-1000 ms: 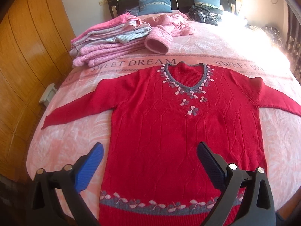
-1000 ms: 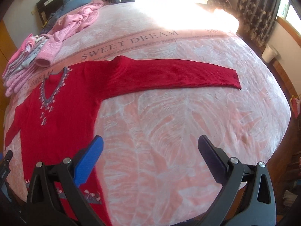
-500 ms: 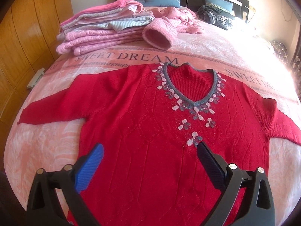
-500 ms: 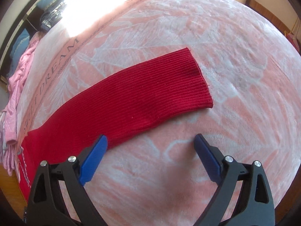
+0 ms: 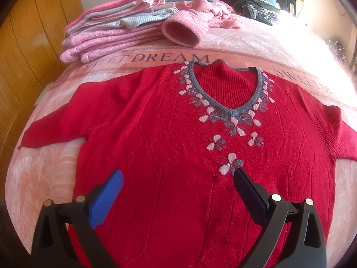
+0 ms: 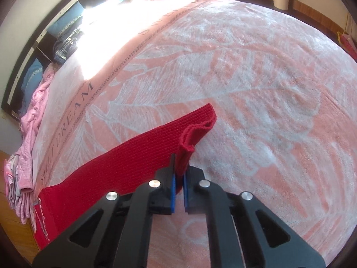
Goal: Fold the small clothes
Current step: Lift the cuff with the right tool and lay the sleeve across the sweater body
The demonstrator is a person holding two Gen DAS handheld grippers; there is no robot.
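A red knitted sweater (image 5: 178, 147) with a grey V-neck and pale flower motifs lies flat, front up, on the pink bedspread (image 5: 44, 174). My left gripper (image 5: 178, 178) hovers open over its chest, nothing between the blue and black fingers. In the right wrist view, one long ribbed sleeve (image 6: 125, 163) of the sweater stretches across the bed. My right gripper (image 6: 179, 167) is shut on the sleeve's cuff (image 6: 194, 134), whose near corner is pinched and lifted off the blanket.
A stack of folded pink and grey clothes (image 5: 111, 33) sits at the far left of the bed, with a pink knitted hat (image 5: 183, 31) and crumpled pink garment (image 5: 214, 11) beside it. Dark clothes (image 5: 256, 9) and blue pillows lie by the headboard. A wooden wardrobe (image 5: 26, 44) stands left.
My right gripper moved onto the sleeve's end and shut on the cuff, lifting its corner. My left gripper moved forward over the sweater's chest and stayed open.
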